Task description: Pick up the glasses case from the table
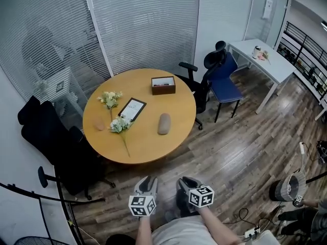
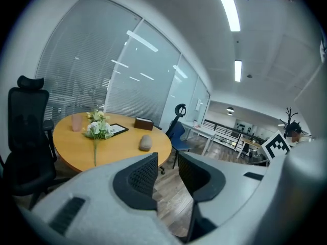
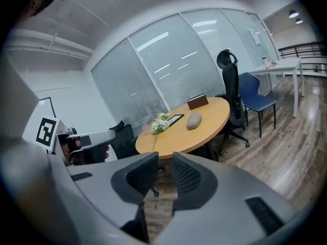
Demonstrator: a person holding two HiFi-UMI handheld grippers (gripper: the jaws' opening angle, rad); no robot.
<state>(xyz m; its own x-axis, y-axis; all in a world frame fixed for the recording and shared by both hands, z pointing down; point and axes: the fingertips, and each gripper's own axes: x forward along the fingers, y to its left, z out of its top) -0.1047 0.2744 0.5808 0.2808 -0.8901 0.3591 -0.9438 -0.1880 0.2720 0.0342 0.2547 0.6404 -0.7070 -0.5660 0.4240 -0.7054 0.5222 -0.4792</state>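
The glasses case (image 1: 164,123) is a grey-beige oval pouch lying on the right half of the round wooden table (image 1: 153,152). It also shows small in the left gripper view as the case (image 2: 146,142) and in the right gripper view as the case (image 3: 193,120). Both grippers hang over the wood floor well short of the table, side by side and pointing toward it. My left gripper (image 1: 148,179) (image 2: 167,158) is open with nothing between its jaws. My right gripper (image 1: 186,181) (image 3: 164,157) shows a narrower gap, also with nothing in it.
On the table lie white flowers (image 1: 116,117), a framed card (image 1: 132,108), a brown box (image 1: 163,85) and a pink cup (image 1: 99,124). Black chairs (image 1: 51,142) stand at its left, a black chair (image 1: 204,83) and a blue chair (image 1: 228,86) at its right. A white desk (image 1: 263,57) stands beyond; cables (image 1: 250,223) lie on the floor.
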